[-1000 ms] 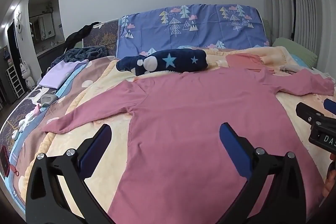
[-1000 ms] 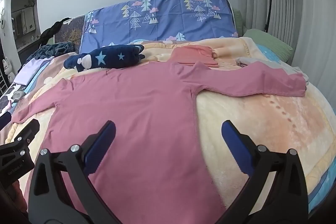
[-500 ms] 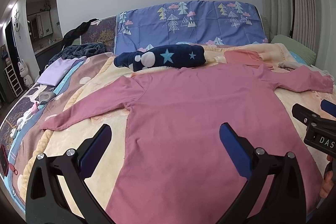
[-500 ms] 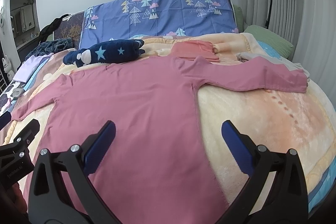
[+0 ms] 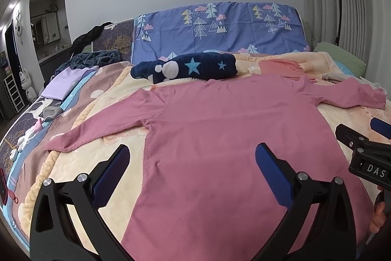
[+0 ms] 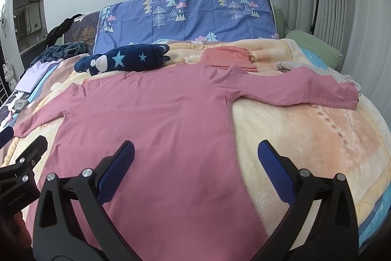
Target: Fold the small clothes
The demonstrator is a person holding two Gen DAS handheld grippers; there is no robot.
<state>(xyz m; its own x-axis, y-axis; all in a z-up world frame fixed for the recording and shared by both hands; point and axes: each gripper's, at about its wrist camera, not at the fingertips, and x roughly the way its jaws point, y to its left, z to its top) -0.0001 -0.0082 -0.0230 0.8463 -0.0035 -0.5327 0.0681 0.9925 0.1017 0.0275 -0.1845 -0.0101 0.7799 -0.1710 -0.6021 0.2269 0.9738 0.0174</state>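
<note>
A pink long-sleeved shirt (image 5: 232, 129) lies flat on the bed with both sleeves spread out; it also shows in the right wrist view (image 6: 156, 124). My left gripper (image 5: 193, 163) is open and empty, above the shirt's lower left part. My right gripper (image 6: 195, 160) is open and empty, above the shirt's lower right side seam. The right gripper's tip shows at the right edge of the left wrist view (image 5: 361, 141). The left gripper's tip shows at the left edge of the right wrist view (image 6: 22, 158).
A folded navy star-print blanket (image 5: 188, 67) and a folded coral garment (image 5: 281, 66) lie beyond the collar. A peach blanket (image 6: 305, 133) covers the bed. A lilac folded cloth (image 5: 64, 85) lies far left. A blue patterned headboard cover (image 5: 220, 26) stands behind.
Both grippers have drawn back and risen slightly, so the shirt sits a little farther off in both views. Both stay open. The shirt has not moved.
</note>
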